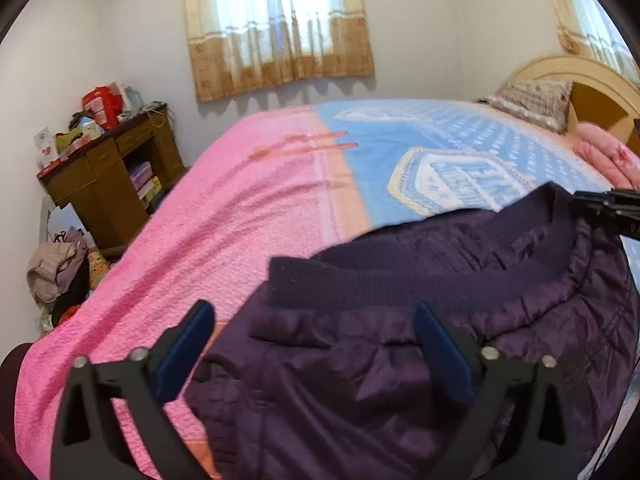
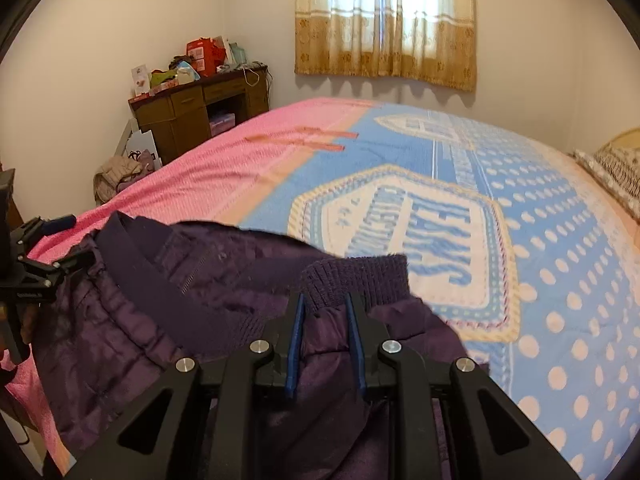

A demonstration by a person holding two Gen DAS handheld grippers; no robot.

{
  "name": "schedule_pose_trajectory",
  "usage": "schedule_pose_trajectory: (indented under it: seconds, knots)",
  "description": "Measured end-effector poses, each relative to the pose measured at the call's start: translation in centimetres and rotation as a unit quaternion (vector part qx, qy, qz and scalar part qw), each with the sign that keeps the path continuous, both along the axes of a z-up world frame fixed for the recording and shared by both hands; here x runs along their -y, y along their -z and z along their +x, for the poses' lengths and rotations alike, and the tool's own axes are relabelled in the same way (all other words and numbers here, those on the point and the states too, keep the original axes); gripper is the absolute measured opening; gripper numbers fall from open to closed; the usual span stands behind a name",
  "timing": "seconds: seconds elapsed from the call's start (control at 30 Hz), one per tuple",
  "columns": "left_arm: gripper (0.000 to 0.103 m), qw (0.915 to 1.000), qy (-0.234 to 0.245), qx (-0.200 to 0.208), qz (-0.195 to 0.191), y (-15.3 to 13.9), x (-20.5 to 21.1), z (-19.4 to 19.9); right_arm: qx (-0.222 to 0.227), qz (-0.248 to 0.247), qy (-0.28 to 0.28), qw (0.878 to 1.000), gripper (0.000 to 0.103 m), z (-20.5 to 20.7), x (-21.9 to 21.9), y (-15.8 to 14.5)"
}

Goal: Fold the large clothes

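A dark purple quilted jacket (image 1: 360, 380) lies crumpled on the near side of the bed, its ribbed knit band (image 1: 400, 280) running across it. My left gripper (image 1: 314, 314) hangs just above the jacket with its blue pads spread wide apart; fabric lies under the gap and neither pad presses on it. In the right wrist view, my right gripper (image 2: 326, 300) is shut on a fold of the jacket (image 2: 120, 340) just behind a ribbed cuff (image 2: 360, 280), which sticks up beyond the fingertips.
The bed carries a pink blanket (image 1: 220, 220) beside a blue patterned one (image 2: 520, 200). A pillow (image 1: 532, 100) and headboard (image 1: 580, 76) are at the far right. A cluttered brown desk (image 1: 108, 172) and a pile of clothes (image 1: 60, 268) stand by the left wall.
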State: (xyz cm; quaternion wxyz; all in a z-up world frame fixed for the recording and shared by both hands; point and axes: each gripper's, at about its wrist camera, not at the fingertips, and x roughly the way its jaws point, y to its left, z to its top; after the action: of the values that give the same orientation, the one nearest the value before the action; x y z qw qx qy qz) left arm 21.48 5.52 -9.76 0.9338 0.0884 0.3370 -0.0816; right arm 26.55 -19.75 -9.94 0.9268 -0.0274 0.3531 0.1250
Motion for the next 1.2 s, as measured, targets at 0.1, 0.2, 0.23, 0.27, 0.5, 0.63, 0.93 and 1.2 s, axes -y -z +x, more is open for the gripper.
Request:
schedule_pose_trajectory:
  seconds: [0.1, 0.2, 0.23, 0.27, 0.5, 0.63, 0.93, 1.2]
  knots:
    - [0.064, 0.9985, 0.020, -0.046, 0.022, 1.9, 0.7, 0.9, -0.008, -0.001, 0.000, 1.000, 0.021, 0.4, -0.1, 0.9]
    - [0.003, 0.9977, 0.023, -0.051, 0.037, 2.2, 1.1, 1.1, 0.025, 0.006, 0.007, 1.000, 0.021, -0.5, 0.0, -0.8]
    - [0.003, 0.9988, 0.013, -0.037, 0.030, 1.4, 0.8, 0.8, 0.040, 0.009, 0.010, 0.999, 0.020, -0.9, 0.1, -1.7]
    - [0.003, 0.9996, 0.008, -0.023, 0.015, 0.4, 0.4, 0.5, 0.057, 0.013, 0.010, 0.998, 0.020, -1.3, 0.2, -2.9]
    - [0.000, 0.9950, -0.044, 0.089, -0.008, -4.9, -0.7, -0.4, 0.090, 0.019, 0.040, 0.995, 0.000, 0.1, 1.0, -6.3]
    - [0.000, 0.9968, -0.052, 0.060, -0.005, -3.6, -0.6, 2.6, 0.025, 0.030, 0.023, 0.999, 0.000, 1.7, 0.7, -4.3]
    - [0.100, 0.9977, -0.058, 0.034, 0.008, -1.0, -0.6, 0.0, -0.017, -0.060, -0.032, 0.998, 0.080, -0.2, -2.4, -1.3]
    - [0.009, 0.9959, 0.021, -0.039, 0.079, 2.9, 2.6, 1.1, -0.008, -0.096, -0.033, 0.995, 0.027, -0.4, -3.8, 0.5]
